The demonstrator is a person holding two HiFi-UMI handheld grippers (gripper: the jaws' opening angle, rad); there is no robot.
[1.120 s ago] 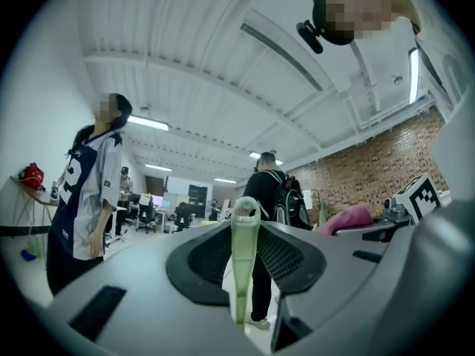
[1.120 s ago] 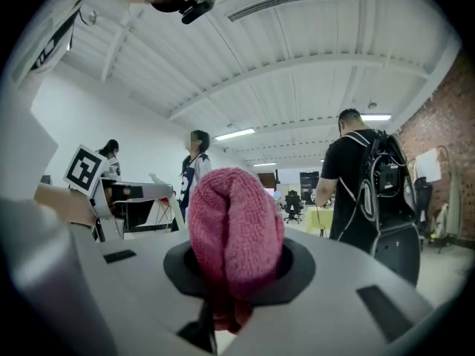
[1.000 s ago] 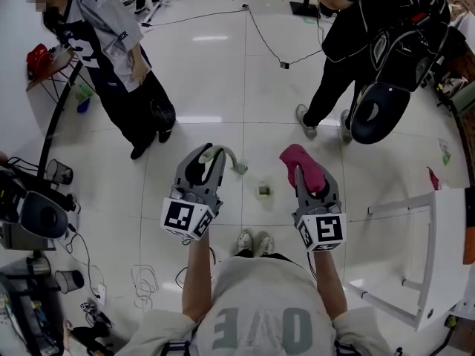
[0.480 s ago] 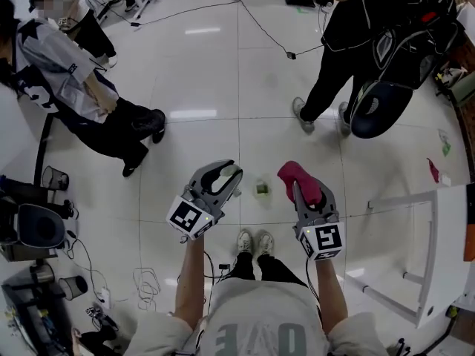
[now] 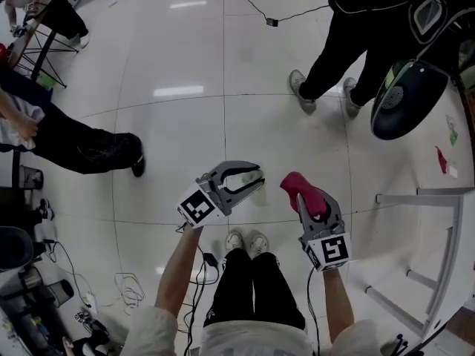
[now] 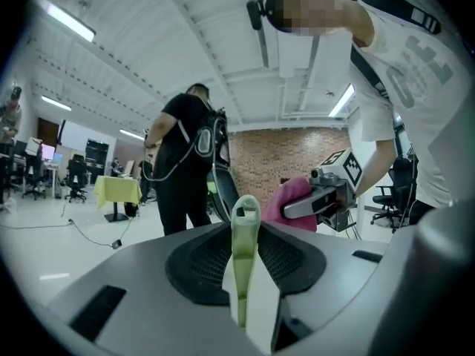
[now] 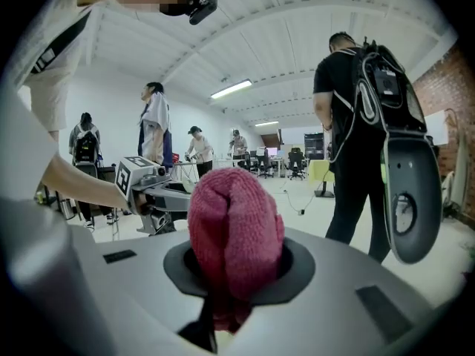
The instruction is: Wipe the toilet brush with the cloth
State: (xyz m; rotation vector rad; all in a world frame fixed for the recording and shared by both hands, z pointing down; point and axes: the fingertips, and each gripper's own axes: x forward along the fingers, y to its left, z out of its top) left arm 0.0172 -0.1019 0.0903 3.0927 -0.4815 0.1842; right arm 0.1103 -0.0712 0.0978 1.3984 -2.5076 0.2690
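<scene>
My left gripper (image 5: 246, 179) is shut on the pale green toilet brush (image 5: 239, 178) and points right, toward the cloth. In the left gripper view the brush's flat handle (image 6: 245, 251) stands upright between the jaws, its end with a small hole uppermost; the brush head is hidden. My right gripper (image 5: 304, 196) is shut on a bunched pink cloth (image 5: 300, 186), which bulges out of the jaws in the right gripper view (image 7: 234, 232). The cloth (image 6: 288, 202) hangs a short way beyond the brush, apart from it. Each gripper shows in the other's view: the right gripper (image 6: 326, 196) and the left gripper (image 7: 152, 189).
A person in black with a backpack (image 5: 356, 35) stands ahead on the white tiled floor. Another person's legs (image 5: 82, 147) lie at the left. A white table frame (image 5: 434, 228) is at the right. Cables (image 5: 130, 288) and gear sit at the lower left. My shoes (image 5: 246, 242) are below the grippers.
Both grippers have come down. The left one has swung round so it points right, bringing the brush closer to the cloth. The head view has tipped downward.
</scene>
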